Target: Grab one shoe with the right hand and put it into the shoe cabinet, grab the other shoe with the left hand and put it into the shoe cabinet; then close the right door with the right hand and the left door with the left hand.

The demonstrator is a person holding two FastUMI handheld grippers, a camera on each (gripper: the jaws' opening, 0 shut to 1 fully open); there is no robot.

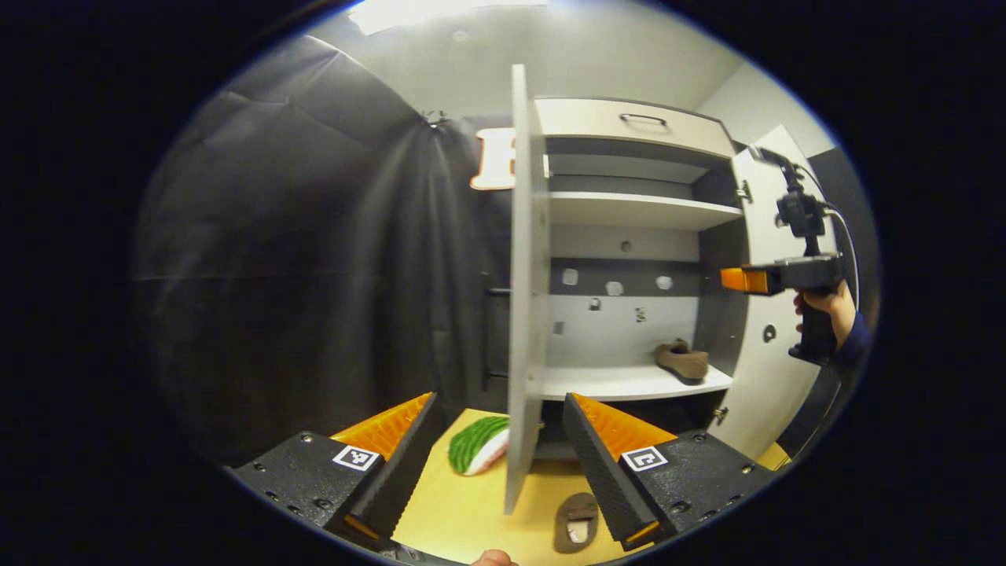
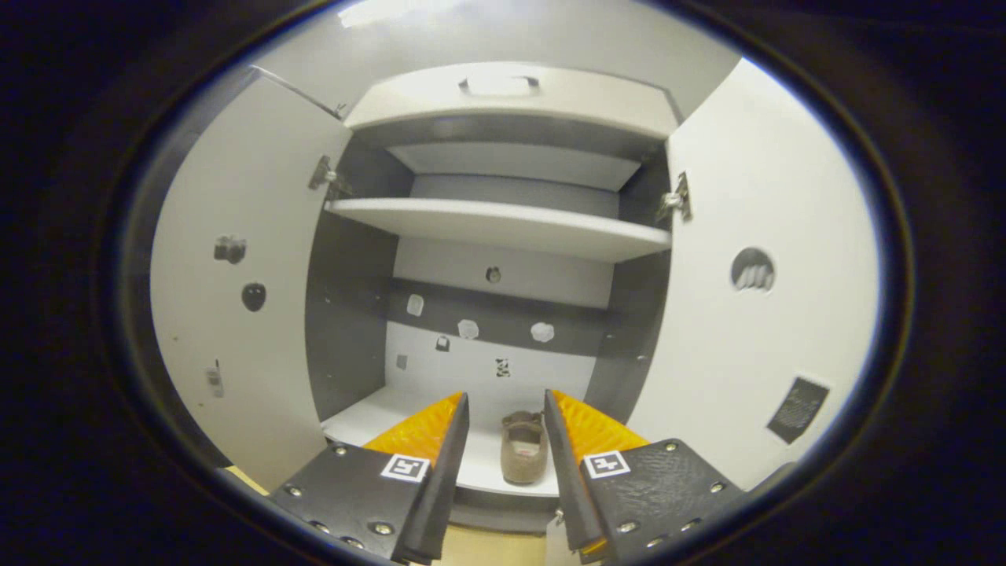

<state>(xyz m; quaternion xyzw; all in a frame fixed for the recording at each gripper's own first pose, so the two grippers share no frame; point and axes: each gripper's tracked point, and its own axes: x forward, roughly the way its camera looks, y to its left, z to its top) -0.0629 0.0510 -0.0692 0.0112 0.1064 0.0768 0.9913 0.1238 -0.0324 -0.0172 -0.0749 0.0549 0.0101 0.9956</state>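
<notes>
In the left gripper view, the left tool (image 1: 499, 440) stands released at the bottom of the frame, its two fingers spread wide with nothing between them. Below and between the fingers lies the yellow worktop (image 1: 464, 511). On it, at lower centre, rests a brown shoe (image 1: 576, 523), sole down and apart from the tool. A green and white striped object (image 1: 478, 445) sits on the worktop just left of the left door (image 1: 525, 291), which stands open edge-on through the middle of the frame. Right of that door the shoe cabinet (image 1: 637, 212) shows its shelves, and a second brown shoe (image 1: 682, 361) lies on the lower shelf (image 1: 613, 383) toward its right end. At the right edge of the frame a hand (image 1: 825, 308) holds the right tool (image 1: 743, 280) in front of the open right door (image 1: 774, 314), level with the gap between the shelves; whether its fingers are parted cannot be told from this angle.

In the right gripper view, the right tool (image 2: 505, 428) is released, fingers apart and empty at the bottom centre. The brown shoe (image 2: 524, 446) on the lower shelf (image 2: 369, 420) appears between the fingertips but farther back, probably not touched by either. The left door (image 2: 236, 275) and the right door (image 2: 754, 299) both stand open at the frame's sides.
</notes>
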